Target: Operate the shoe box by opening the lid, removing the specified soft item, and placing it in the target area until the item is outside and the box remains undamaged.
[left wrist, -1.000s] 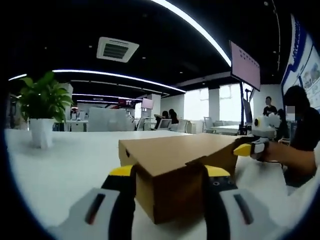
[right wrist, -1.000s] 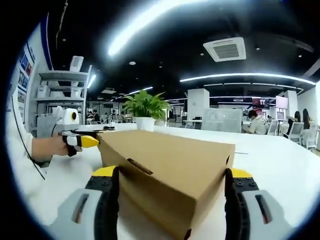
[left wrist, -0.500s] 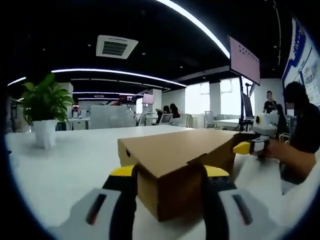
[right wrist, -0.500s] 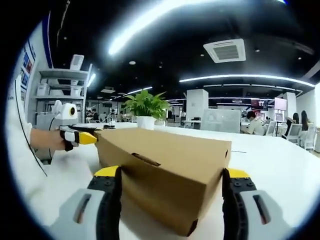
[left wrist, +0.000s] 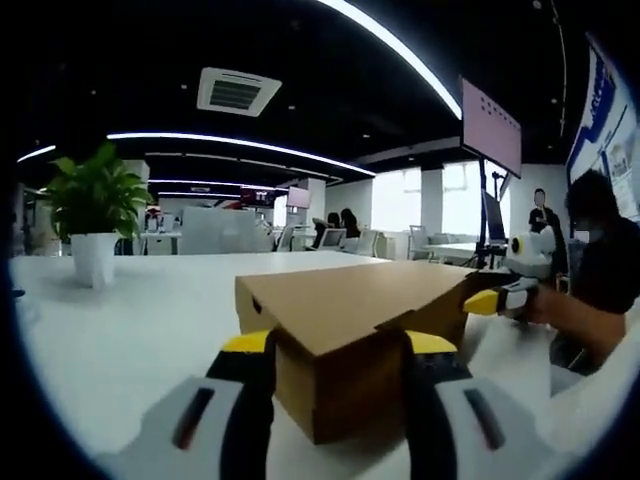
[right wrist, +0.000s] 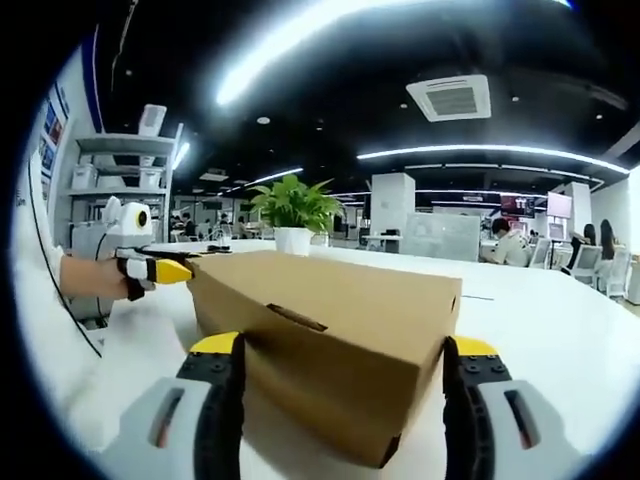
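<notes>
Shoe box (left wrist: 345,340) contents hidden under the closed lid, its lower corners masked by yellow-tipped jaws, far end of the box (right wrist: 330,330) out of sight, distant seated people (left wrist: 338,232) too small to make out

The place is a large open-plan office. Long white tables (right wrist: 560,320) stand under a dark ceiling with strip lights (left wrist: 230,150) and a cassette air-conditioning vent (right wrist: 454,98), and people sit at desks with monitors (left wrist: 330,247) further back. A potted plant (left wrist: 92,215), a wall-mounted screen (left wrist: 490,128) and metal storage shelves (right wrist: 125,180) add to this.
</notes>
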A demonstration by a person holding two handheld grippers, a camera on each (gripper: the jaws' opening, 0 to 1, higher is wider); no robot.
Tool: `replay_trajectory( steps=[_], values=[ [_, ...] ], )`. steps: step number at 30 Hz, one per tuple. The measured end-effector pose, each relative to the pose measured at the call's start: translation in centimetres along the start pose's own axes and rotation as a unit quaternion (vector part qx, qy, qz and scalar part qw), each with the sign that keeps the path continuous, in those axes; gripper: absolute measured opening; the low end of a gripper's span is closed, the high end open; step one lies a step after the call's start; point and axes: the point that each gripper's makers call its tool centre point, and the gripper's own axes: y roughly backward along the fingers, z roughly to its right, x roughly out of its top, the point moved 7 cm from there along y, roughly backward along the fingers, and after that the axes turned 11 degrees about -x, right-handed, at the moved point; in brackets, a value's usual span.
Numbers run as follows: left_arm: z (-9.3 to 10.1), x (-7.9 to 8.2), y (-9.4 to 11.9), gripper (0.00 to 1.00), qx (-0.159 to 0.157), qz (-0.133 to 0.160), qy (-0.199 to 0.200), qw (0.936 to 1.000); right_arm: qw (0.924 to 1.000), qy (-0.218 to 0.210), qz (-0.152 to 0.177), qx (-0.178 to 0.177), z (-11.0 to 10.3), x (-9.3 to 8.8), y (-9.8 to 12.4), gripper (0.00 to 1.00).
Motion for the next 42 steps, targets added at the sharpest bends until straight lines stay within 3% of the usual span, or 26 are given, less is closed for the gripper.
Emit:
replay_trajectory(
  steps=[5,11,20,24,29,35,42],
  values=[
    [0.5,-0.1,0.2,0.51,0.007,0.005,0.000,1.0000,0.9997,0.022,-0.012,-0.006,-0.5,0.0,-0.1,0.85],
    [1.0,-0.4,1.0,0.51,0.015,-0.002,-0.030,0.9994,0.9996,0.020,-0.021,0.005,-0.6,0.1,0.1,0.85],
    [1.1,-0.4,1.0,0.51,0.020,0.003,-0.031,0.9993,0.9999,0.008,-0.007,-0.006,-0.9,-0.3,0.6,0.83],
    [0.4,-0.4,0.7,0.51,0.010,0.004,-0.026,0.9996,0.9998,0.009,-0.014,-0.011,-0.8,-0.1,0.7,0.81],
    [1.2,-0.4,0.9,0.52,0.014,-0.004,-0.035,0.9993,0.9997,0.011,-0.020,-0.011,-0.9,-0.1,1.1,0.81],
    [1.1,-0.4,1.1,0.52,0.010,-0.007,-0.045,0.9989,0.9999,0.002,0.010,-0.010,-0.9,-0.5,1.3,0.81],
    [1.6,-0.5,1.1,0.53,0.021,0.002,-0.041,0.9989,0.9999,0.001,-0.014,-0.008,-1.0,0.0,1.7,0.80]
  ],
)
